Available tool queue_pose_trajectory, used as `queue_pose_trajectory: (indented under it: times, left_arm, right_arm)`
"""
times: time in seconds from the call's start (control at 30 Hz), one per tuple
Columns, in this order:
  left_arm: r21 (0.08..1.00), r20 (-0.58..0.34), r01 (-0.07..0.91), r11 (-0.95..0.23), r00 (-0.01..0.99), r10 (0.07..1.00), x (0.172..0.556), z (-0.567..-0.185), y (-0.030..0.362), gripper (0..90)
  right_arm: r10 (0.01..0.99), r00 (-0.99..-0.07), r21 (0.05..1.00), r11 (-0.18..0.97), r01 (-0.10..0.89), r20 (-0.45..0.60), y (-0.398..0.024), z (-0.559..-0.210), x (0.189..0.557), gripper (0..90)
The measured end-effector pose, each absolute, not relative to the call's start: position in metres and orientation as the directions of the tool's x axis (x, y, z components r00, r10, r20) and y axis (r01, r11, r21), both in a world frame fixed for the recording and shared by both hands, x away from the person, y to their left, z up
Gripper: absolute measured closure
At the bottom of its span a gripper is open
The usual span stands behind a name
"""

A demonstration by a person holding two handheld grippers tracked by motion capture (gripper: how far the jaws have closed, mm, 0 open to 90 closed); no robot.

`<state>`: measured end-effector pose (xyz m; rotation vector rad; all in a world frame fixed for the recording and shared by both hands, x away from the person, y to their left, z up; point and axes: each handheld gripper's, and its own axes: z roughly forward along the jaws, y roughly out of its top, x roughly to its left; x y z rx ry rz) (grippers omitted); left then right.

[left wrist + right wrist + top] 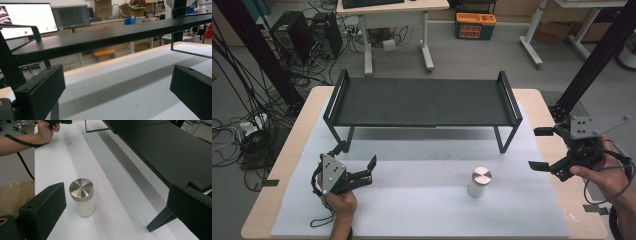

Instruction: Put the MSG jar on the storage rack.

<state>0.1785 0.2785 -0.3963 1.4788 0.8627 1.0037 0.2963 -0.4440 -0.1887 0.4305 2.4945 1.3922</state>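
Fingers: both grippers released, nothing between the jaws. Right gripper has its jaws spread wide; in the right gripper view the jar stands ahead of them, nearer one jaw, not touched. Left gripper is likewise open, jaws apart and facing the shelf across bare mat.

Landmark: the shelf, a low black stand on legs at the far half of the table.
- Jar: upright, steel lid on, white contents; on the white mat in front of the shelf, toward its right end, well clear of the legs.
- Right gripper: off the shelf's right end, over the table edge, apart from the jar.
- Left gripper: in front of the shelf's left leg, well apart from the jar.

Progress (judgement): work appears to be at the start. Jar not yet grasped or lifted; shelf top bare. Left to do: approach with the right gripper, close on the jar, carry it, likely to the shelf.
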Motion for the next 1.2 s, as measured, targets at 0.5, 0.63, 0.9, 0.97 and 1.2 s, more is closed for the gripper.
queue_pose_trajectory:
  times: [0.5,0.63,0.9,0.97,1.2]
  left_arm:
    - [0.989,0.140,-0.008,-0.148,0.380,0.914,0.178,-0.396,0.278,0.2]
    - [0.989,0.138,-0.006,-0.147,0.379,0.915,0.178,-0.395,0.278,0.2]
    - [0.989,0.143,-0.009,-0.151,0.377,0.915,0.178,-0.396,0.277,0.2]
    - [0.989,0.140,-0.007,-0.149,0.377,0.916,0.178,-0.396,0.277,0.2]
    - [0.989,0.141,-0.010,-0.148,0.378,0.915,0.178,-0.396,0.278,0.2]
  right_arm:
    - [0.360,-0.931,0.849,0.509,0.140,-0.062,-0.438,-0.201,0.295,2.2]
    - [0.347,-0.936,0.845,0.515,0.143,-0.053,-0.434,-0.209,0.296,1.8]
    - [0.312,-0.949,0.821,0.552,0.147,-0.039,-0.420,-0.221,0.299,1.7]
    - [0.305,-0.952,0.816,0.558,0.150,-0.033,-0.417,-0.224,0.301,1.7]
    - [0.288,-0.957,0.804,0.572,0.161,-0.013,-0.404,-0.239,0.305,1.7]
